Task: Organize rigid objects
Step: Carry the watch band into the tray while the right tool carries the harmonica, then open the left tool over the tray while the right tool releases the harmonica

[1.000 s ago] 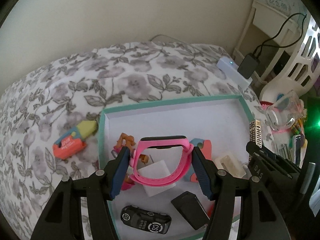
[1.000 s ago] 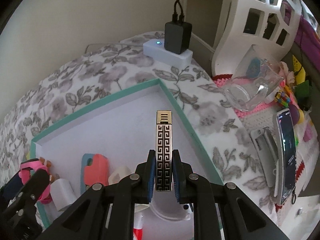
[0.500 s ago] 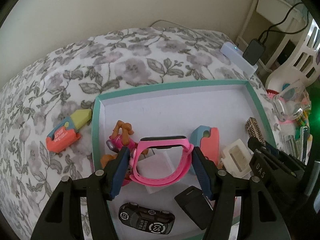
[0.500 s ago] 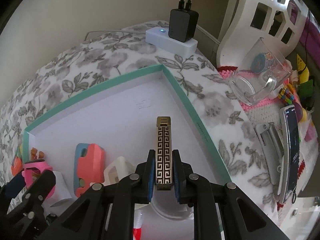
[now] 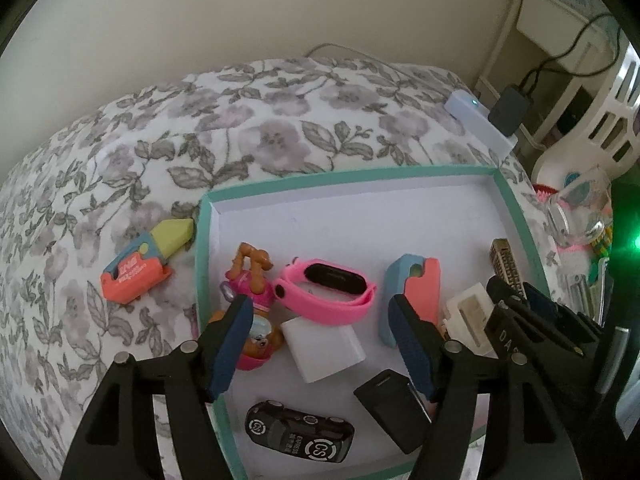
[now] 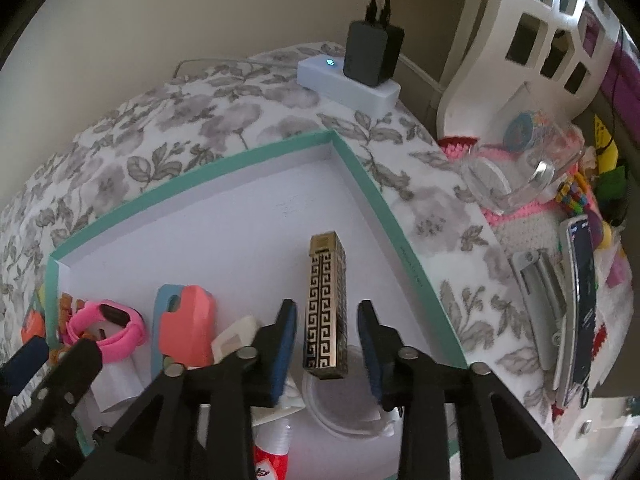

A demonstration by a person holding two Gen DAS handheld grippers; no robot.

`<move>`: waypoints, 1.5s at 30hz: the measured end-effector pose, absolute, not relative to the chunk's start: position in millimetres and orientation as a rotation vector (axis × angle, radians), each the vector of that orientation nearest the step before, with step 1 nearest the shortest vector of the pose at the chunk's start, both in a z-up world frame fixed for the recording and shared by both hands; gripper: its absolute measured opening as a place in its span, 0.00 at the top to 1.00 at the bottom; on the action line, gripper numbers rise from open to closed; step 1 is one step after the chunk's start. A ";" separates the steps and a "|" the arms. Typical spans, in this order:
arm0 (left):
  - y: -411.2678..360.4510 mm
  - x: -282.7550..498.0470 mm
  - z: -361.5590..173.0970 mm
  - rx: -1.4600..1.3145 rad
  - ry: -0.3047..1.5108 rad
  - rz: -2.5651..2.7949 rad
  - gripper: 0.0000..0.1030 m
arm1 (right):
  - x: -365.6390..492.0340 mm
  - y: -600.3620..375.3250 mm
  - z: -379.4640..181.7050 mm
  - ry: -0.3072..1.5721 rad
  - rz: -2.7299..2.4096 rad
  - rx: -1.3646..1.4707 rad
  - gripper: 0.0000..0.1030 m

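The left gripper [image 5: 320,340] stands at the lower middle of the left wrist view, its blue-padded jaws opening with a clear gap on both sides. Just above and between them in the picture, the pink rubber smartwatch with a black oblong face [image 5: 326,294] lies free on the white floor of the shallow teal-rimmed cardboard tray [image 5: 348,178], its lower edge resting on a white rounded plastic block [image 5: 324,350]. Left of the watch is a small toy figure in pink with orange-brown limbs [image 5: 250,276].

At the bottom of the tray lies a black toy car [image 5: 300,436] with round "CS" badges on its roof and the word "EXPRESS" between them; smaller print there is too fine to read. Right of it is a plain black rectangular block [image 5: 390,408]. A coral and light blue plastic case [image 5: 408,296] lies right of the watch.

Outside the tray, at middle left on the grey-flowered white bedcover [image 5: 280,128], lies an orange, blue and yellow rocket-shaped toy [image 5: 146,262] with white lettering that I cannot make out.

In the right wrist view the right gripper [image 6: 328,346] sits at lower centre, jaws opening, pads clear of the gold bar with a black Greek-key pattern [image 6: 326,304] lying between them on the tray floor.
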State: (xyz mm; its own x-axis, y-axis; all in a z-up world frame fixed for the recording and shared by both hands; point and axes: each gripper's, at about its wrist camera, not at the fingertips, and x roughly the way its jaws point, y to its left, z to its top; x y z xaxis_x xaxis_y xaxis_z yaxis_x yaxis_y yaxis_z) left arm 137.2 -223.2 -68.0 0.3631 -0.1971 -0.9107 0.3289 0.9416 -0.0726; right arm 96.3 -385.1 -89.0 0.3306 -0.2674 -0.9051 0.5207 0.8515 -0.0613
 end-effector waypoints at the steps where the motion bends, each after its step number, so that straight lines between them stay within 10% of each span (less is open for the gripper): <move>1: -221.2 137.4 -66.4 0.123 1.148 -0.335 0.31 | 96.4 -384.2 -85.8 1.112 -0.518 0.256 0.60; 12: -185.3 147.2 -56.4 0.059 1.157 -0.196 0.30 | 98.4 -369.9 -67.5 1.072 -0.490 0.226 0.60; 17: -167.2 152.9 -58.6 0.049 1.190 -0.107 0.06 | 100.7 -360.7 -67.8 1.091 -0.457 0.218 0.35; 30: -156.2 154.8 -64.5 0.049 1.214 -0.044 0.03 | 104.6 -347.4 -72.3 1.114 -0.430 0.169 0.05; 45: -151.5 157.0 -71.3 0.056 1.239 -0.026 0.02 | 104.3 -346.9 -77.2 1.121 -0.430 0.170 0.00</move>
State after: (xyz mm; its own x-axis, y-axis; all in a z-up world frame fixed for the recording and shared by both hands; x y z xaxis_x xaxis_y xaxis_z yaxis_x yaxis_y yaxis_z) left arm 157.0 -151.5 -71.3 0.3259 0.0107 -0.9453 0.0504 0.9983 0.0287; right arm 104.3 -346.9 -77.2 0.3629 -0.2482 -0.8982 0.4164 0.9055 -0.0819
